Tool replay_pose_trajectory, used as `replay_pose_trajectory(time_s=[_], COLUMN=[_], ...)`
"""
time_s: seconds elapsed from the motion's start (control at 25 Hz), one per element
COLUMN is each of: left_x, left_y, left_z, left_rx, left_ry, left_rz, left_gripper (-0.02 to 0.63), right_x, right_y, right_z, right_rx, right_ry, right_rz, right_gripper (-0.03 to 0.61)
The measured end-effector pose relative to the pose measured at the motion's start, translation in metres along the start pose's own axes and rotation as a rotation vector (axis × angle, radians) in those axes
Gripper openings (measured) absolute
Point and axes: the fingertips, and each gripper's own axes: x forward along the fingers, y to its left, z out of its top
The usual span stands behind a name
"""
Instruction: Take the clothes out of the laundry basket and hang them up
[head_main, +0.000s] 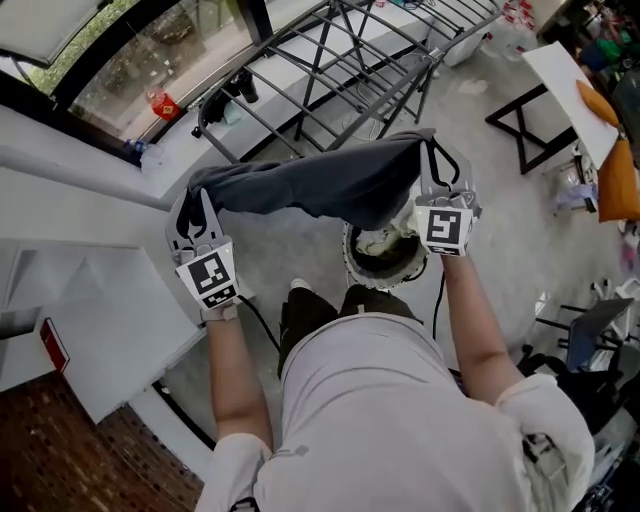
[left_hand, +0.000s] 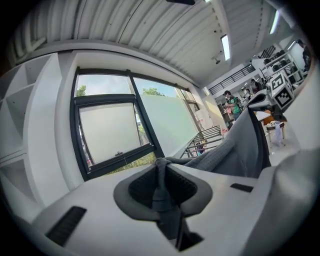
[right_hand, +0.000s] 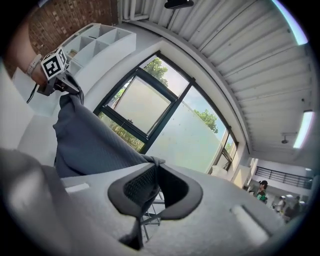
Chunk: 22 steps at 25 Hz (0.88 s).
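A dark grey garment (head_main: 320, 185) is stretched out between my two grippers, held up in front of the grey drying rack (head_main: 330, 50). My left gripper (head_main: 198, 205) is shut on one end of the cloth (left_hand: 162, 192), which runs bunched between its jaws. At the other end my right gripper (head_main: 432, 155) is shut on the cloth's edge (right_hand: 140, 192). Below the garment stands the round laundry basket (head_main: 352, 262) with pale clothes (head_main: 385, 243) inside. In the right gripper view the garment (right_hand: 95, 145) hangs away toward the left gripper (right_hand: 66, 86).
A white shelf unit (head_main: 90, 320) stands at the left, beside a window (head_main: 150, 50). A white folding table (head_main: 560, 90) with orange items is at the right. More clutter lies on the floor at the right edge. My legs stand just behind the basket.
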Motion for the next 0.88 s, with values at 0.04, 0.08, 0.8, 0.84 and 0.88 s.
replay_pose_trajectory(time_s=[0.04,0.08,0.8,0.84,0.88], left_x=[0.004,0.008,0.115,0.124,0.133], left_y=[0.009,0.017,0.094,0.094,0.093], left_z=[0.003,0.005,0.015,0.014,0.013], left_rx=[0.003,0.005,-0.002,-0.006,-0.008], left_ry=[-0.018,-0.036,-0.144,-0.141,-0.137], left_rz=[-0.009,-0.019,-0.121,-0.121,-0.122], left_gripper=[0.048,0.048,0.049,0.048,0.049], right_x=[0.003,0.006,0.106,0.116,0.127], right_y=[0.003,0.005,0.017,0.016,0.014], right_z=[0.007,0.015,0.093,0.092,0.090], right_rx=[-0.013,-0.028,-0.160,-0.158,-0.156], right_ry=[0.000,0.001,0.049,0.051,0.053], right_rz=[-0.014,-0.030,-0.178,-0.175,-0.173], right_gripper=[0.028,0.028,0.028,0.028,0.028])
